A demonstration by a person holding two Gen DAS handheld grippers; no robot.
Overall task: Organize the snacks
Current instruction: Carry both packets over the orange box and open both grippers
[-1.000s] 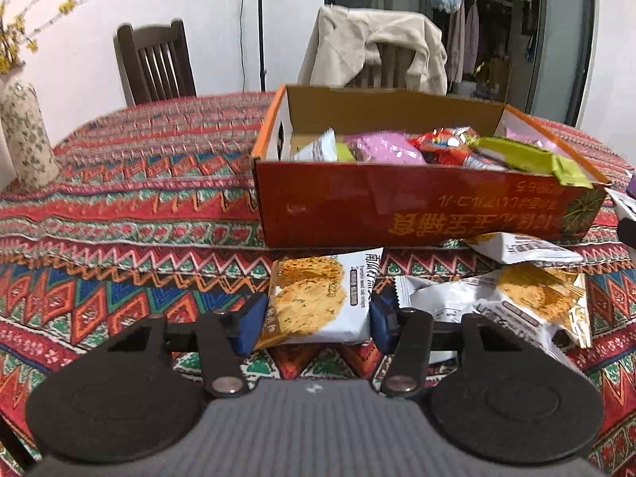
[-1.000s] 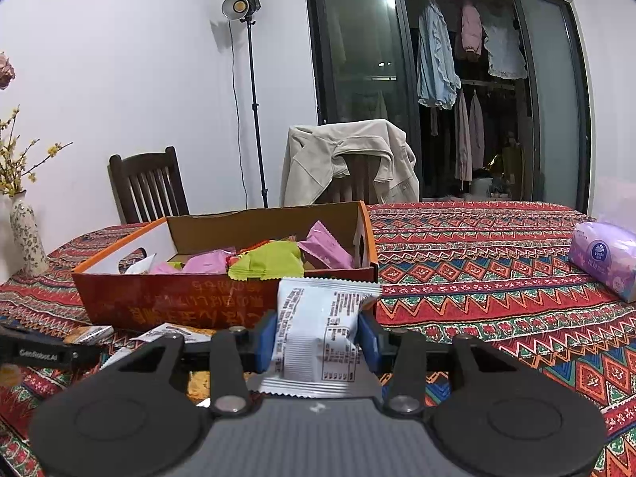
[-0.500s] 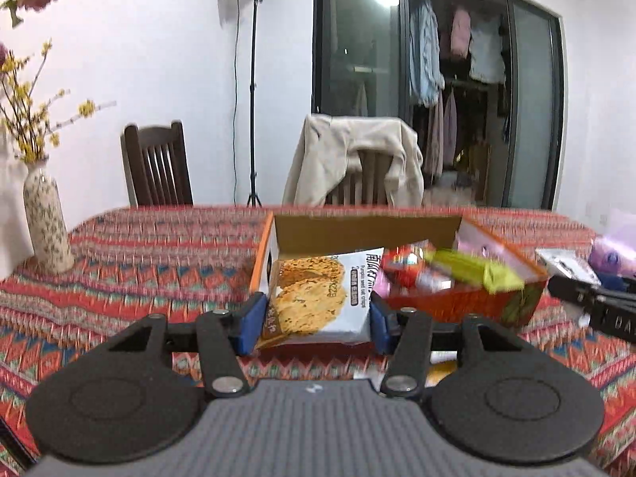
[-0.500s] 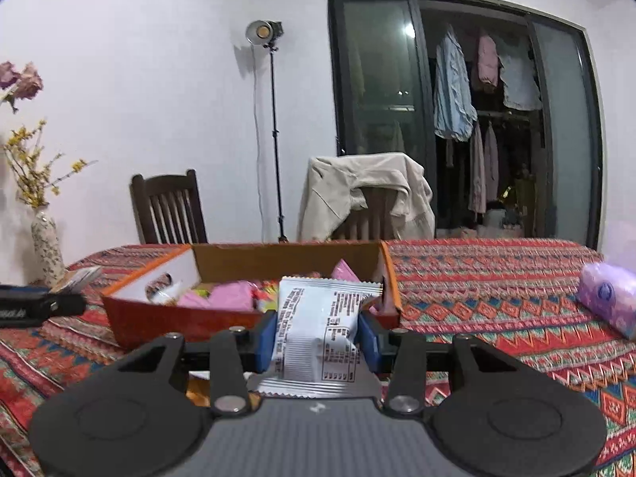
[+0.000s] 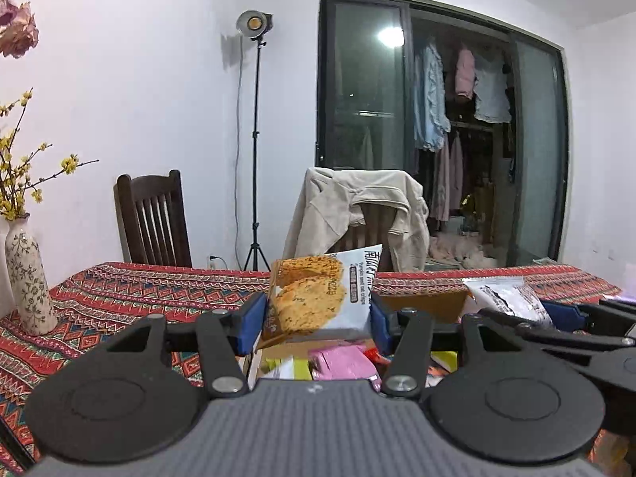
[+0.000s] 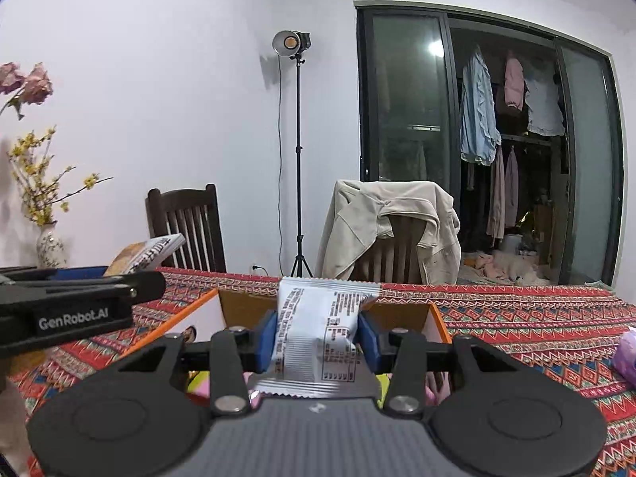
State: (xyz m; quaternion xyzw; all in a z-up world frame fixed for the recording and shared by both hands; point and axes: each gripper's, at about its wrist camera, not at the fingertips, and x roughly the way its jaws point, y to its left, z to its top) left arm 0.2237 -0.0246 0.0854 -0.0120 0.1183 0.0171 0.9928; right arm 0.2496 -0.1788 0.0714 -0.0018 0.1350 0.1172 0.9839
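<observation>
My left gripper is shut on a white packet printed with oat crisps and holds it above the open cardboard box. Pink and yellow snack packets lie inside the box below it. My right gripper is shut on a white packet with black print and holds it over the same box. Each gripper shows in the other's view: the right one at the right, the left one at the left.
The table wears a red patterned cloth. A flowered vase stands at its left. Two chairs stand behind it, one dark wood, one draped with a beige jacket. A purple tissue pack lies at the right.
Both grippers have risen and moved forward with their packets, from in front of the box to above its opening. The box has dropped low in both views.
</observation>
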